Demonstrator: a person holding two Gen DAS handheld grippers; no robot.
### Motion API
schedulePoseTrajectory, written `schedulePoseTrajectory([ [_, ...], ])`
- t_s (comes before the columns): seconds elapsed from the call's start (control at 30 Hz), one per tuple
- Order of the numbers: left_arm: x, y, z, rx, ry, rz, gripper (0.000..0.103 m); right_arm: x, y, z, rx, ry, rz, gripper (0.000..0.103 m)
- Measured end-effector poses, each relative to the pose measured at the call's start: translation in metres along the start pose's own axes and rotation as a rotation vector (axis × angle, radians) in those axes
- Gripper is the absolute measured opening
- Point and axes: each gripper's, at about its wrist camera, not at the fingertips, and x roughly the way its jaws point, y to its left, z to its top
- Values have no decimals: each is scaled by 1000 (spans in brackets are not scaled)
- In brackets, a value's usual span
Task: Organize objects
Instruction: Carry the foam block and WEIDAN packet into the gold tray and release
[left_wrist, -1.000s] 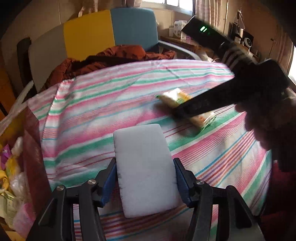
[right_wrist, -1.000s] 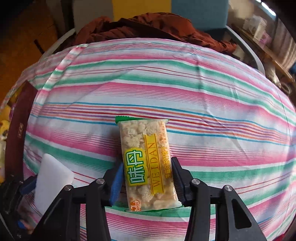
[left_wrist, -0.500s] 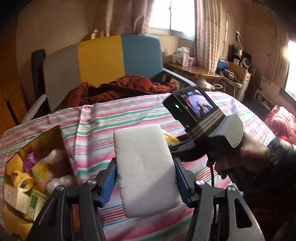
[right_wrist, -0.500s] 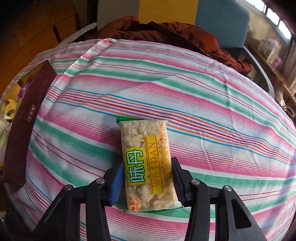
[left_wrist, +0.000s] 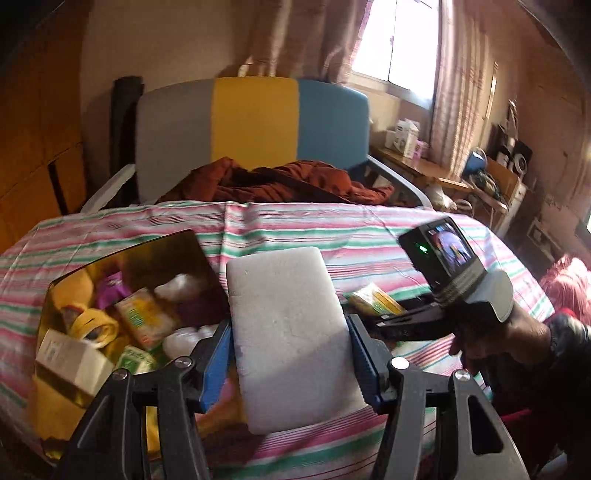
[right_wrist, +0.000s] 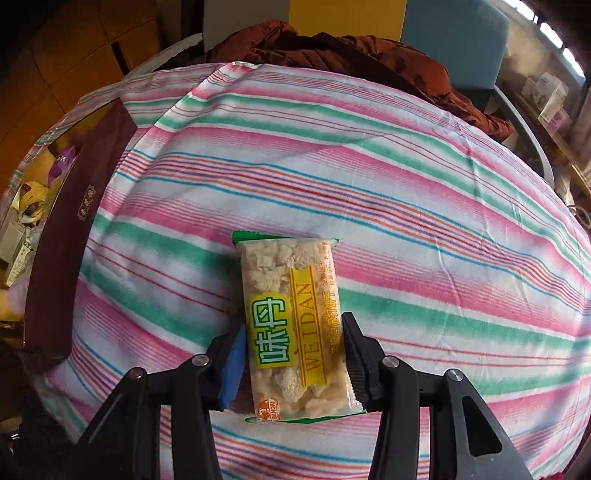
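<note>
My left gripper (left_wrist: 290, 354) is shut on a white foam block (left_wrist: 288, 332) and holds it above the striped tablecloth (left_wrist: 332, 229), just right of an open dark red box (left_wrist: 125, 254) with a gold lining, full of packets. My right gripper (right_wrist: 293, 354) is shut on a yellow and green snack packet (right_wrist: 291, 325) and holds it over the cloth. In the left wrist view the right gripper (left_wrist: 391, 314) shows to the right with the packet (left_wrist: 373, 299) in it. The box (right_wrist: 70, 229) lies at the left in the right wrist view.
A chair (left_wrist: 255, 122) with grey, yellow and blue panels stands behind the table, with a rust-coloured garment (left_wrist: 280, 181) on its seat. A cluttered side table (left_wrist: 436, 173) stands at the back right under a window. The box holds a tape roll (left_wrist: 88, 328) and several packets.
My left gripper has lifted the foam block off the cloth and swung left, so the open box is now in view. My right gripper has lifted the snack packet a little.
</note>
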Motion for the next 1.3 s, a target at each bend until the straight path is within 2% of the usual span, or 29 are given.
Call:
schedulePoseTrajectory([
  [0.27,-35,86,-13,-161,-38,106,59,-9,21,-10,72,1,51,48],
  [0.47,-72,155,-41,-298,-62,231,59,-27,33,-23,105,-57,94,48],
  [0.6,-91,181,-58,-376,-76,274,59,-54,51,-32,95,-121,144,48],
  [0.73,-95,189,-65,-406,-80,275,59,-84,82,-30,40,-206,202,48],
  [0.83,-90,187,-65,-403,-73,247,59,-95,114,-17,-42,-238,250,48],
  [1.07,-84,179,-69,-389,-55,214,60,-76,183,27,-186,-201,301,48],
  [1.2,-85,189,-69,-411,-58,229,60,-57,208,60,-220,-173,308,48],
  [1.3,-83,193,-66,-422,-61,231,60,-37,219,89,-200,-138,315,48],
])
